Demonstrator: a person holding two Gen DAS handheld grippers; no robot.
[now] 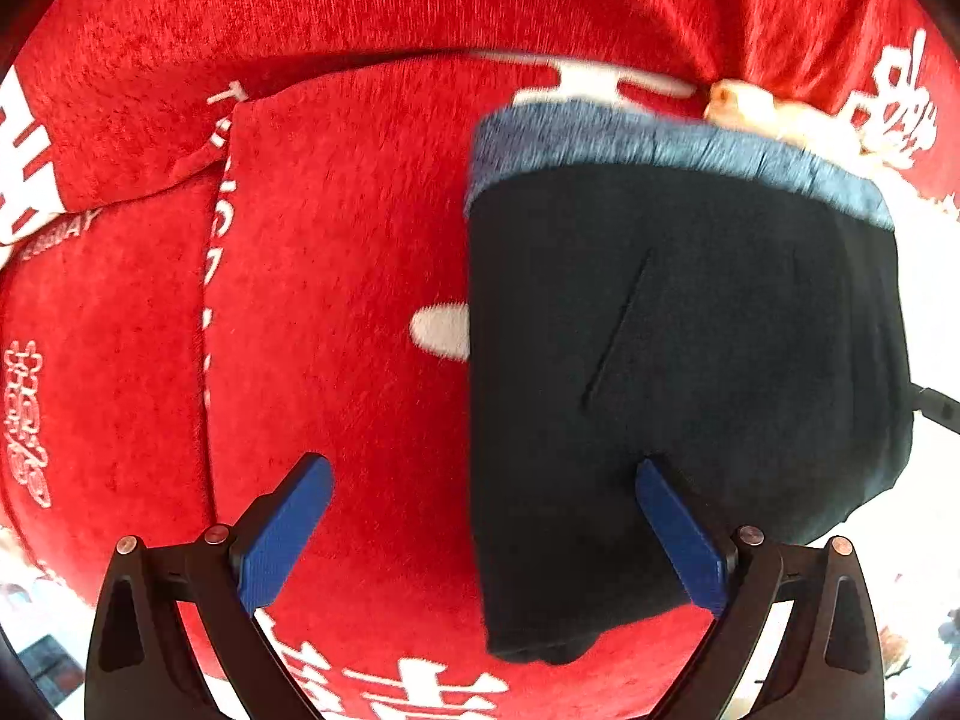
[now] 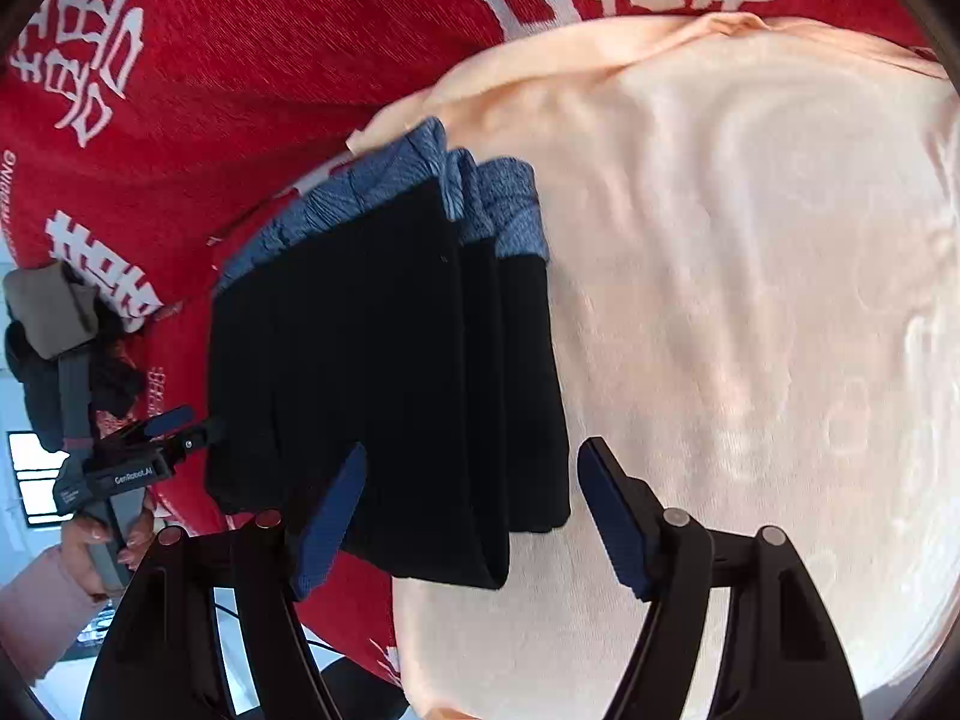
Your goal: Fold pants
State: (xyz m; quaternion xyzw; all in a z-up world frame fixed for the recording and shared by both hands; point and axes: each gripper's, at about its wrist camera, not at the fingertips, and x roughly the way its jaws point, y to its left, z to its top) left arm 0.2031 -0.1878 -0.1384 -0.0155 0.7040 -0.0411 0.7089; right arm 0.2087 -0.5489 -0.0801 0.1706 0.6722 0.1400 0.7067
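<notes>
Left wrist view shows the left gripper [image 1: 483,531] spread wide with nothing between its blue fingers [image 1: 288,534], poised over the near edge of the folded dark pants [image 1: 678,372]. The pants lie in a compact stack on a red blanket [image 1: 330,240] with white lettering, their blue-grey waistband [image 1: 660,141] at the far end. Right wrist view shows the right gripper [image 2: 474,516] also wide apart and holding nothing, above the near end of the pants, whose right side overlaps a peach cloth [image 2: 750,300]. At the left edge, a hand [image 2: 99,546] grips the other gripper's handle.
</notes>
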